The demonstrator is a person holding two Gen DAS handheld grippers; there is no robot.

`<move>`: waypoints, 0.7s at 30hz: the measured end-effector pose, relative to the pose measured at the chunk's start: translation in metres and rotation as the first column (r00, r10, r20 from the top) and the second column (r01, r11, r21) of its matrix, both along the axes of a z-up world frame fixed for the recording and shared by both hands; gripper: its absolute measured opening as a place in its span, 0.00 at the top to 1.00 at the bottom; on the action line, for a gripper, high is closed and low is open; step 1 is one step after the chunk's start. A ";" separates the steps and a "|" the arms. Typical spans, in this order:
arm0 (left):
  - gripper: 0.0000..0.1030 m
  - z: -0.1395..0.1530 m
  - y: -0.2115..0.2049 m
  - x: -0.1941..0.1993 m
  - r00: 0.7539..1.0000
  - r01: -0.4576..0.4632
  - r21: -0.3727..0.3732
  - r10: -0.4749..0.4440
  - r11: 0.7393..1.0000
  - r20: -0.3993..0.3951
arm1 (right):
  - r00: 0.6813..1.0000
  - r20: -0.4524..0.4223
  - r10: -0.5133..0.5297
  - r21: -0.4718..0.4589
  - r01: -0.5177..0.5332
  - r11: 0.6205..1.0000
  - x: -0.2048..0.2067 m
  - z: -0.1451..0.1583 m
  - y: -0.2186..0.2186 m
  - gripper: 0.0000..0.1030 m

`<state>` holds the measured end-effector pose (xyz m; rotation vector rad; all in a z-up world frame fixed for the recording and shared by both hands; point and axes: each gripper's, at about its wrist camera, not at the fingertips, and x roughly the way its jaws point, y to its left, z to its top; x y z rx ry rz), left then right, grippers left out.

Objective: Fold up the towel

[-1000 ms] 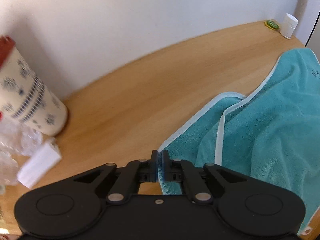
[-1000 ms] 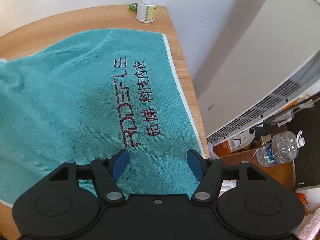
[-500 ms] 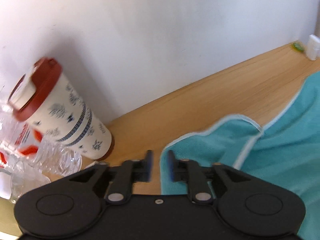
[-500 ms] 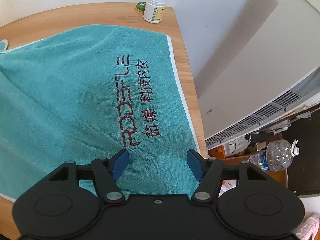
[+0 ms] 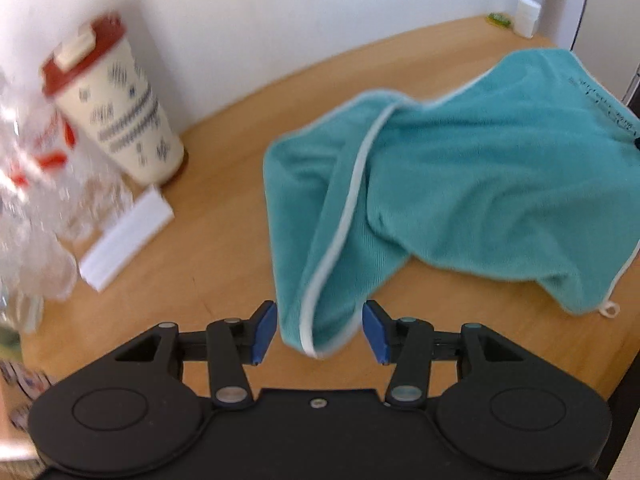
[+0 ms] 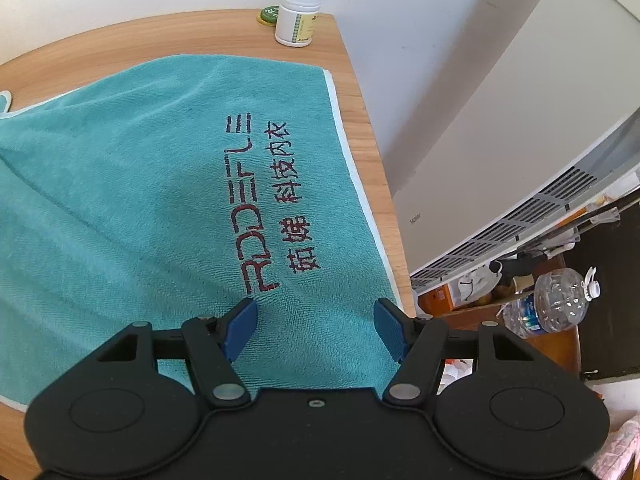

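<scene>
A teal towel (image 5: pixel 460 168) with white edging lies rumpled on the wooden table (image 5: pixel 224 200). One corner of it is folded over and droops between the blue pads of my left gripper (image 5: pixel 319 332), which stands open and holds nothing. In the right wrist view the same towel (image 6: pixel 120 200) lies flat, showing red and dark embroidered lettering (image 6: pixel 248 208). My right gripper (image 6: pixel 316 330) is open just above the towel's near end, close to the table's right edge.
A cream cup with a red lid (image 5: pixel 116 104), crinkled clear plastic (image 5: pixel 32 208) and a white strip (image 5: pixel 128 236) crowd the table's left side. A white pill bottle (image 6: pixel 300 14) and a green cap (image 6: pixel 269 14) stand at the far corner. Beyond the right edge are a white appliance (image 6: pixel 500 152) and a water bottle (image 6: pixel 548 300).
My left gripper went from shut on the towel's corner to open and pulled back; the released corner now droops between its pads. The right gripper stayed open and barely moved.
</scene>
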<state>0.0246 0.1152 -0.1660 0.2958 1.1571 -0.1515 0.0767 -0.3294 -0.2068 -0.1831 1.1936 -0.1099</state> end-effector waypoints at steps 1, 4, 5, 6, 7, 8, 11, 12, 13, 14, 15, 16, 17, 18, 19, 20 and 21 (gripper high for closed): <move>0.64 -0.003 0.003 0.000 1.000 -0.015 0.002 0.015 1.000 -0.002 | 1.000 0.000 -0.003 0.000 0.003 1.000 0.000 0.000 0.000 0.33; 0.83 -0.011 0.012 0.004 0.999 -0.052 -0.041 0.052 0.998 0.010 | 1.000 -0.001 -0.009 -0.008 0.009 1.000 0.000 0.001 0.001 0.33; 0.93 -0.012 0.014 0.007 0.998 -0.061 -0.063 0.062 0.996 0.012 | 1.000 -0.003 -0.007 -0.015 0.007 1.000 0.001 0.001 0.002 0.33; 0.93 -0.013 0.017 0.010 0.997 -0.070 -0.086 0.072 0.994 0.014 | 1.000 -0.004 -0.003 -0.021 0.003 1.000 0.001 0.001 0.003 0.33; 0.94 -0.013 0.017 0.012 0.997 -0.069 -0.088 0.071 0.994 0.020 | 1.000 -0.006 0.002 -0.028 -0.002 1.000 0.001 0.001 0.004 0.33; 0.94 -0.012 0.016 0.015 0.998 -0.062 -0.082 0.065 0.995 0.026 | 1.000 -0.007 0.008 -0.035 -0.009 0.999 0.001 0.001 0.005 0.33; 0.95 0.002 0.014 0.015 0.999 -0.028 -0.062 0.030 0.998 0.040 | 1.000 -0.011 0.021 -0.047 -0.021 0.999 0.001 0.001 0.006 0.33; 0.96 0.004 0.014 0.015 0.999 -0.023 -0.058 0.026 0.998 0.041 | 1.000 -0.009 0.022 -0.044 -0.022 0.999 0.001 0.001 0.006 0.33; 0.96 0.017 0.013 0.015 0.999 -0.029 -0.059 0.032 0.998 0.039 | 1.000 -0.007 0.020 -0.038 -0.021 0.999 0.001 0.001 0.005 0.33; 0.96 0.032 0.013 0.014 0.999 -0.037 -0.061 0.039 0.997 0.036 | 1.000 -0.005 0.018 -0.031 -0.018 0.999 0.000 0.001 0.003 0.33; 0.96 0.043 0.013 0.013 0.998 -0.041 -0.080 0.044 0.996 0.038 | 1.000 -0.003 0.009 -0.016 -0.009 1.000 0.000 0.001 0.000 0.33; 0.96 0.064 0.011 0.012 0.998 -0.034 -0.126 0.041 0.991 0.050 | 1.000 -0.003 0.001 -0.002 -0.001 1.000 0.000 0.001 -0.002 0.33; 0.96 0.079 0.007 0.013 0.998 -0.021 -0.147 0.029 0.989 0.053 | 1.000 -0.003 -0.003 0.007 0.004 1.000 0.000 0.000 -0.004 0.33; 0.96 0.091 0.003 0.014 0.998 -0.007 -0.161 0.015 0.987 0.054 | 1.000 -0.004 -0.007 0.015 0.007 1.000 0.000 0.000 -0.005 0.32; 0.96 0.106 -0.004 0.016 0.997 0.030 -0.175 -0.017 0.984 0.078 | 1.000 -0.006 -0.007 0.018 0.007 1.000 0.001 0.000 -0.005 0.32; 0.96 0.125 -0.017 0.023 0.991 0.091 -0.193 -0.069 0.977 0.119 | 1.000 -0.007 0.000 0.014 0.000 1.000 0.001 -0.001 -0.005 0.32; 0.96 0.130 -0.020 0.025 0.988 0.106 -0.198 -0.081 0.974 0.130 | 1.000 -0.009 0.007 0.011 -0.007 1.000 0.002 -0.001 -0.004 0.32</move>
